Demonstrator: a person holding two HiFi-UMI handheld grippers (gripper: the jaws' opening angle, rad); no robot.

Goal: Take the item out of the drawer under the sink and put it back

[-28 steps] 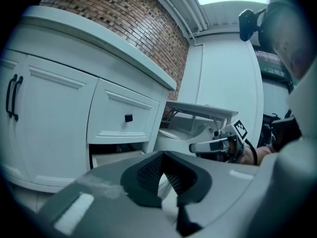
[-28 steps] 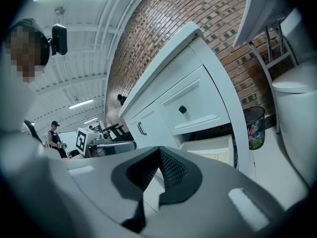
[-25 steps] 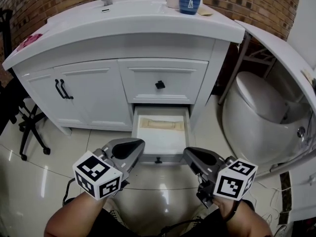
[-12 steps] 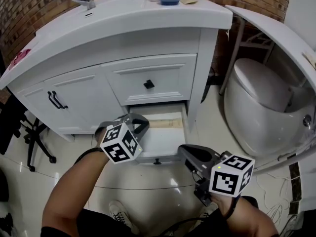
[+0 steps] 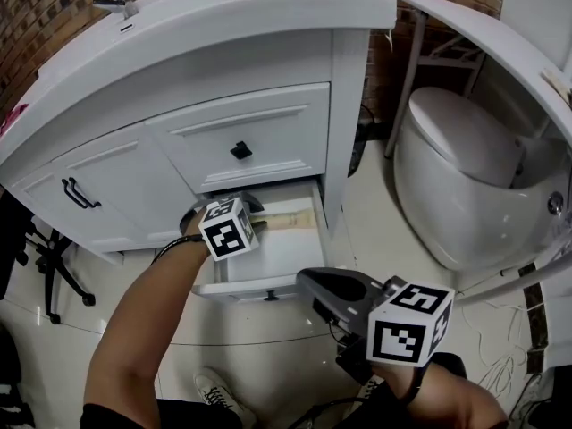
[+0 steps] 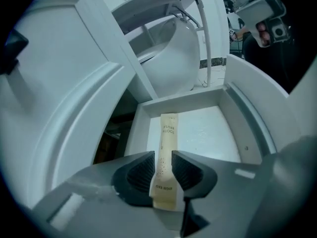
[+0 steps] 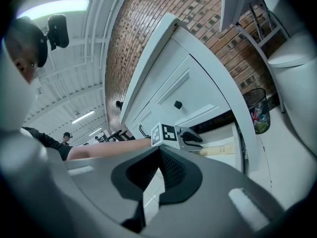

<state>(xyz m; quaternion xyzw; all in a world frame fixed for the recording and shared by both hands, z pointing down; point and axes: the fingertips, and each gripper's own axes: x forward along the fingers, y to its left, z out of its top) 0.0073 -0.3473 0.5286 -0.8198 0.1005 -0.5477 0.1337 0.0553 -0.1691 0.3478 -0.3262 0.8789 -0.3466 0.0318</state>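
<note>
The bottom drawer [image 5: 261,283] under the sink stands pulled out. A long cream toothbrush packet [image 5: 292,216] lies flat on its white floor, seen lengthwise in the left gripper view [image 6: 168,133]. My left gripper [image 5: 243,203] reaches into the drawer. Its jaws [image 6: 163,158] are opening and straddle the near end of the packet; the pads stand beside it without clearly pressing on it. My right gripper [image 5: 307,281] hangs in front of the drawer, shut and empty [image 7: 159,153].
Above the open drawer is a shut drawer with a black knob [image 5: 239,150], and cabinet doors with black handles [image 5: 75,193] are to the left. A white toilet [image 5: 465,172] stands close on the right. A chair base [image 5: 40,271] is at the far left, a bin [image 7: 255,108] by the brick wall.
My left gripper has gone forward from in front of the drawer into it, down over the packet. The right gripper has stayed low in front. The head has leaned closer.
</note>
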